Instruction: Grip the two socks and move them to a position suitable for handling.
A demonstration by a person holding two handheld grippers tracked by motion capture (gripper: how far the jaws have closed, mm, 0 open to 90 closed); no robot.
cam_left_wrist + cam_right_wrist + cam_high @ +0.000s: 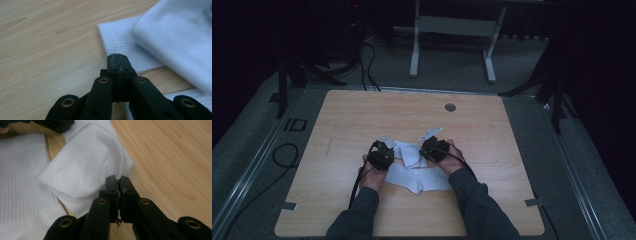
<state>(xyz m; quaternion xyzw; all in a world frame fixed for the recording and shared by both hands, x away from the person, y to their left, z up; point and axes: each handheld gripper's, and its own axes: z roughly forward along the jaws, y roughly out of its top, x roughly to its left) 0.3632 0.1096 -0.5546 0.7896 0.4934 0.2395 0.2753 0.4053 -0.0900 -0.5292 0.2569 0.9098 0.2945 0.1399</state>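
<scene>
White cloth (pixel 414 167) on the wooden table (pixel 342 130), near the middle of the person's side. Fabric soft and matte; parts carry a fine ribbed knit, seen close in both gripper views. It lies partly flat, with one section folded up and over into a rounded, raised flap between the two grippers. Whether it is one piece or two overlapping pieces cannot be told; a strip of bare wood shows between ribbed sections in the gripper views.

Count: two grippers, one per hand; two forearms in dark sleeves; one round grey insert in the tabletop (pixel 450 107) at the far edge.

Left gripper (pixel 117 58): jaws pressed together, tips resting at the edge of the ribbed cloth; no fabric visibly between them. The folded flap sits just beyond and to one side.

Right gripper (pixel 119 180): jaws closed, pinching the edge of the folded flap at the tips.

In the high view, cloth spans between both grippers and extends toward the person.
</scene>
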